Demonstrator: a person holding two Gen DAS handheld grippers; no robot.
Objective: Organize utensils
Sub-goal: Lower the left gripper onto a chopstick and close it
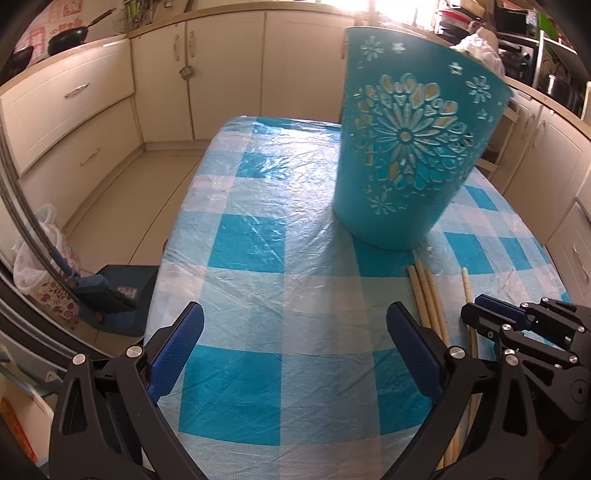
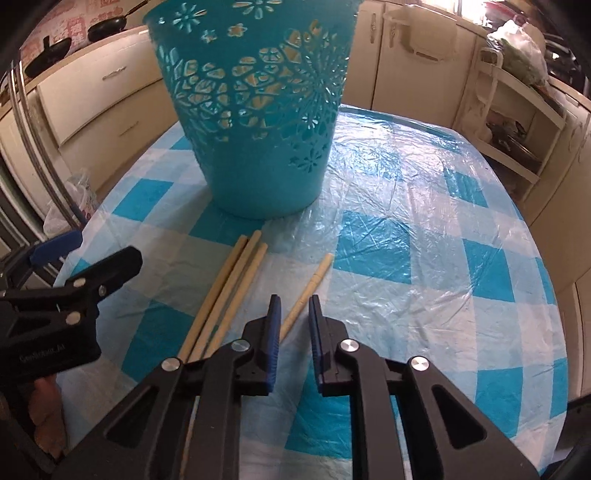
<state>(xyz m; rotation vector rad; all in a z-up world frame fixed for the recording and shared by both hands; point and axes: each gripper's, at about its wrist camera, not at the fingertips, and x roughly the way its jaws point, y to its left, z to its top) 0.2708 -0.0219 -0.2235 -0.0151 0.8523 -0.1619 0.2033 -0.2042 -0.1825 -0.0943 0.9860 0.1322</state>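
my left tongs (image 1: 295, 325) hang wide apart over the blue-and-white checked surface (image 1: 258, 229). my right tongs (image 2: 294, 301) have narrowed around the single pale wooden chopstick (image 2: 314, 275), not visibly pinching it. three more pale chopsticks (image 2: 236, 273) lie before the upright teal cut-out plastic bin (image 2: 255, 110).

Cream kitchen cabinets (image 1: 225, 70), sunlit window (image 1: 347, 7)

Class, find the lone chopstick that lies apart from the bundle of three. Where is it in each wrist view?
Left wrist view: lone chopstick at lower right, right of the bundle.
Right wrist view: lower centre, running down between the right gripper's fingers.
Shared landmark: the teal basket beyond its far end.
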